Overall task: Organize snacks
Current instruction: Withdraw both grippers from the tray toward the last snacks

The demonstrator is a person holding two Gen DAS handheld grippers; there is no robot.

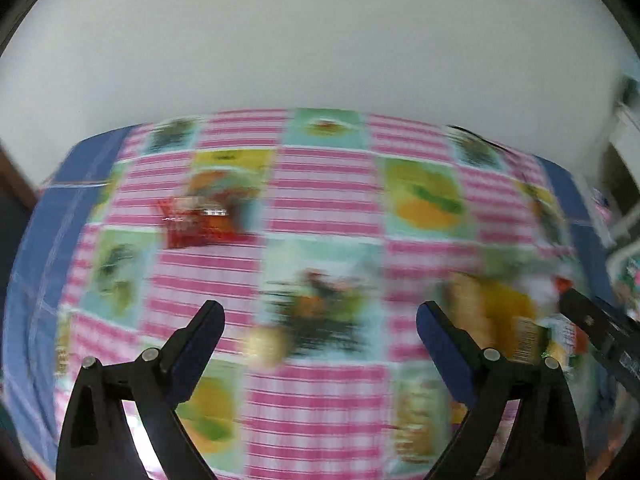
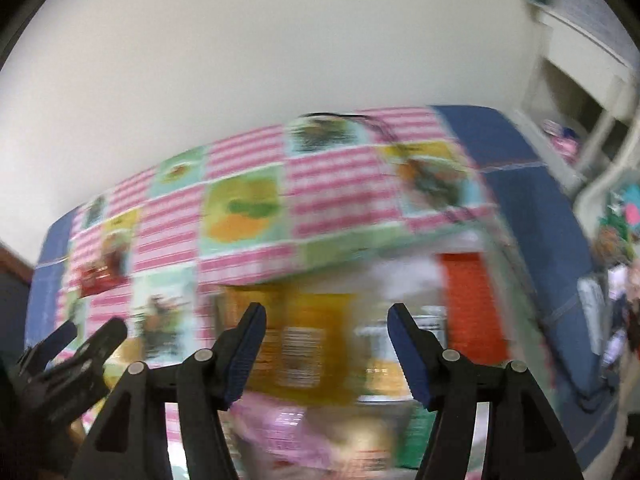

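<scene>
- L gripper (image 1: 320, 312) spread wide, empty, above checked tablecloth (image 1: 320, 200).
- R gripper (image 2: 326, 316) spread, empty, over blurred yellow snack packs (image 2: 304, 344) on cloth's right side.
- Red snack bag (image 1: 196, 220) on cloth's far left.

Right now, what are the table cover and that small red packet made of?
The table cover looks like printed cloth or vinyl; blur leaves it open. The red packet seems to be glossy plastic film, given its bright glints. Both grippers, left and right, are open.
</scene>
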